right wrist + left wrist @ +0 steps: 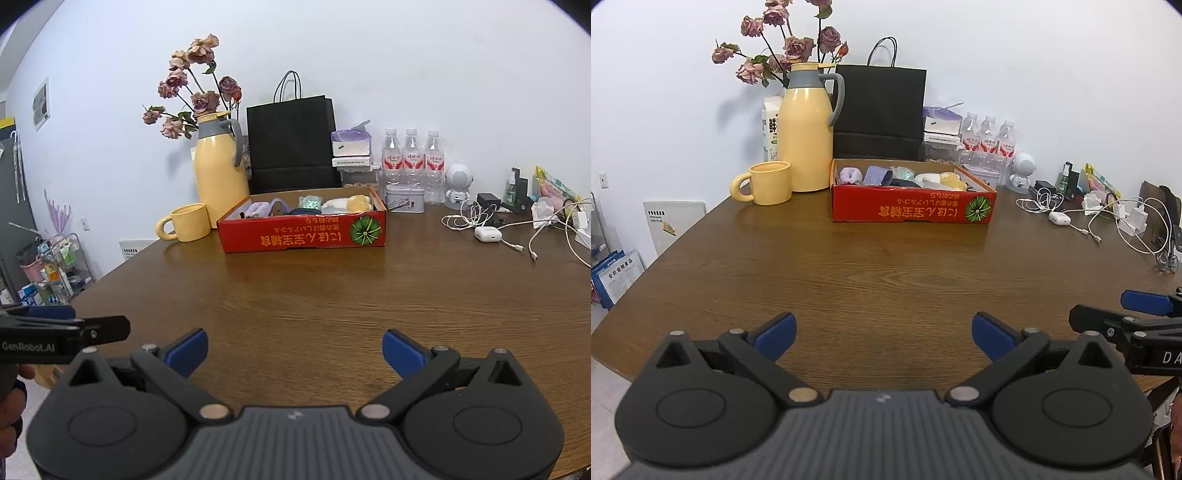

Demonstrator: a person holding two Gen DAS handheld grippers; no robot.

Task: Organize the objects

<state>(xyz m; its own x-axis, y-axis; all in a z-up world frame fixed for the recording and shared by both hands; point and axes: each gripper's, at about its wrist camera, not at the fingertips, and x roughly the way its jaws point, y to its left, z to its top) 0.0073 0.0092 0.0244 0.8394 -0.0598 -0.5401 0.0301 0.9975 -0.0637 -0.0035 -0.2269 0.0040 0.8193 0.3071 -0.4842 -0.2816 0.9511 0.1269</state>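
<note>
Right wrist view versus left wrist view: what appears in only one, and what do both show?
Only the right wrist view shows the grey metal tin beside the box and a wire storage cart by the wall. Only the left shows the white milk carton behind the jug. Both share the red cardboard box, yellow ceramic mug, yellow thermos jug and wooden table.

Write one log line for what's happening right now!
left gripper: open, empty | right gripper: open, empty | red box: on table, soft items inside | nothing grasped yet
</note>
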